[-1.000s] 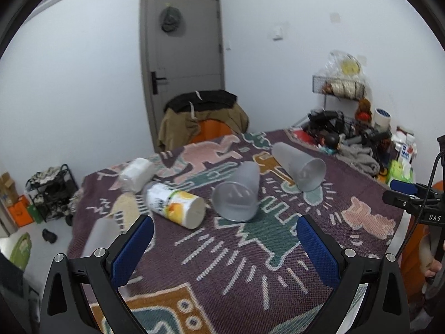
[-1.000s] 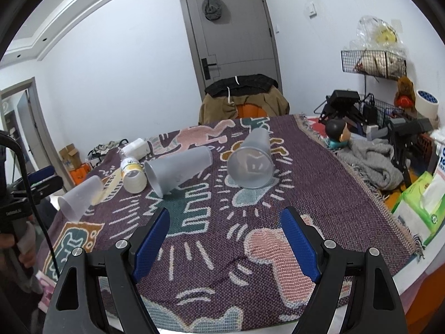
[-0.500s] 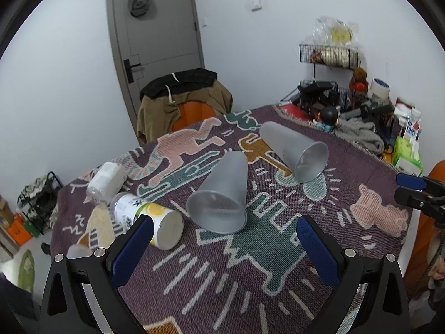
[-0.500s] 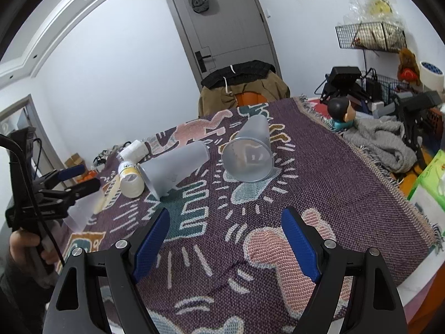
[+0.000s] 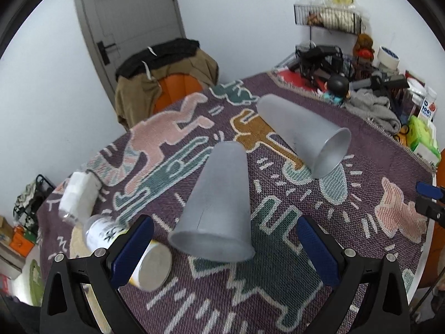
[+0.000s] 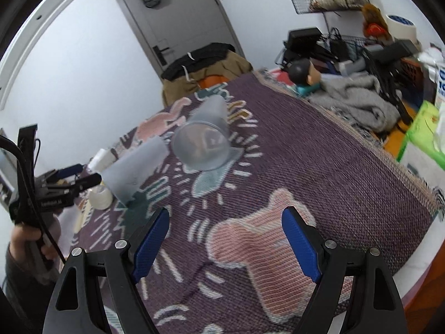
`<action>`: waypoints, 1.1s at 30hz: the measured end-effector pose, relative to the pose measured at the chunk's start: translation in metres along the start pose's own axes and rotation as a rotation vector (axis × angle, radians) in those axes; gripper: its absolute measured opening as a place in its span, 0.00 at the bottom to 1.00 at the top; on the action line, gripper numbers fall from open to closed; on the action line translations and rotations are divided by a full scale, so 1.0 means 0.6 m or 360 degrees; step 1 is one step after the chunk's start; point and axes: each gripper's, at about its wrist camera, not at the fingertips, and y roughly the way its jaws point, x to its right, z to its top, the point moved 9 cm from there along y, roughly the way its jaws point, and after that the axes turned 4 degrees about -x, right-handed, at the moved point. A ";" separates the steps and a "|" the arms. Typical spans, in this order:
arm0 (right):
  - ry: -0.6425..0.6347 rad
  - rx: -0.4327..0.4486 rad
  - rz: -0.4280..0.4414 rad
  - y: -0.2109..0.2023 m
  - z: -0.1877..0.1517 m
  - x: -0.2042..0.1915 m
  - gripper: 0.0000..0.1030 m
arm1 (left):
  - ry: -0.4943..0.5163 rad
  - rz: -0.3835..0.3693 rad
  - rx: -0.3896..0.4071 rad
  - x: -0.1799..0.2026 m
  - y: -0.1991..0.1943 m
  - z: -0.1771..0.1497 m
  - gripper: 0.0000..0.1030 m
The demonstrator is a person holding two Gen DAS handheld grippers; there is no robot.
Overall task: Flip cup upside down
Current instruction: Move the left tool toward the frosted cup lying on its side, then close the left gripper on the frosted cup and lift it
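Between left tongs point(image 5: 222, 246), cup point(image 5: 219, 203).

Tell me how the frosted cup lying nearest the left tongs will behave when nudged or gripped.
The frosted cup lies on its side and tapers, so a nudge would probably roll it in a curve. Its translucent wall suggests light plastic that may flex under squeezing. The woven tablecloth likely damps sliding. The left tongs stand open before its rim.

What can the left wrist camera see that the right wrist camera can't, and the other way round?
Only the left wrist view shows the printed can's metal end and the right gripper's blue tips at the frame edge. Only the right wrist view shows the hand holding the left gripper, seen from outside. Both show the two frosted cups lying on their sides, the nearer cup and the farther cup, and the patterned blanket.
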 end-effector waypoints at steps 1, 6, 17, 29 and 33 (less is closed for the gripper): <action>0.0008 -0.0010 -0.0004 0.003 -0.002 0.004 0.80 | 0.0013 -0.0009 -0.0020 0.002 0.010 0.007 1.00; 0.0014 -0.0047 -0.0043 0.011 -0.013 0.010 0.80 | 0.0044 -0.0032 -0.0109 0.006 0.045 0.031 0.98; -0.0052 -0.0061 -0.0065 0.016 -0.026 0.004 0.80 | 0.0098 -0.0001 -0.0385 0.007 0.118 0.041 0.92; 0.0035 -0.0099 -0.0091 0.027 -0.029 0.034 0.80 | 0.0089 0.0005 -0.0576 0.004 0.159 0.025 0.69; 0.0054 -0.0104 -0.0090 0.026 -0.029 0.038 0.80 | 0.0075 -0.0004 -0.0541 0.009 0.138 0.029 0.69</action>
